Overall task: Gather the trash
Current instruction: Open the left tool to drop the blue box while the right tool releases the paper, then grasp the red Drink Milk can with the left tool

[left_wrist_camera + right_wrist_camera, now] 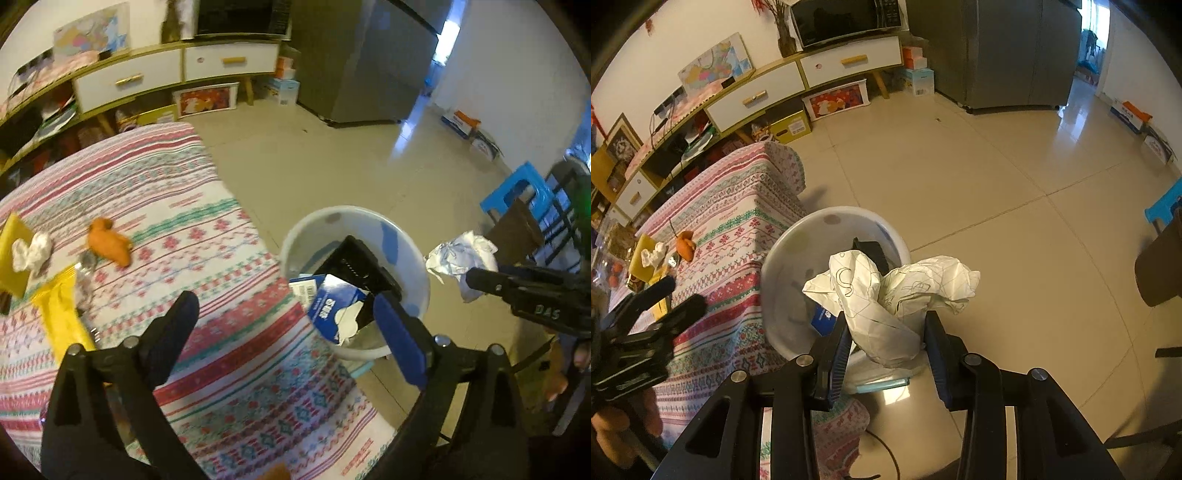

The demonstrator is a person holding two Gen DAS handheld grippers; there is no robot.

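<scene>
Left wrist view: my left gripper (284, 314) hangs spread and empty over the striped tablecloth's (229, 369) edge. Further right, my right gripper (886, 343) pinches the crumpled white paper wad (886, 295) above the round white plastic bin's (783, 258) near rim. Releasing here, I judge, risks it glancing off onto the floor.

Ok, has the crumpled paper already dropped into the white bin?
No, the crumpled paper is clamped between the fingers of the right gripper, held above the white bin.
</scene>
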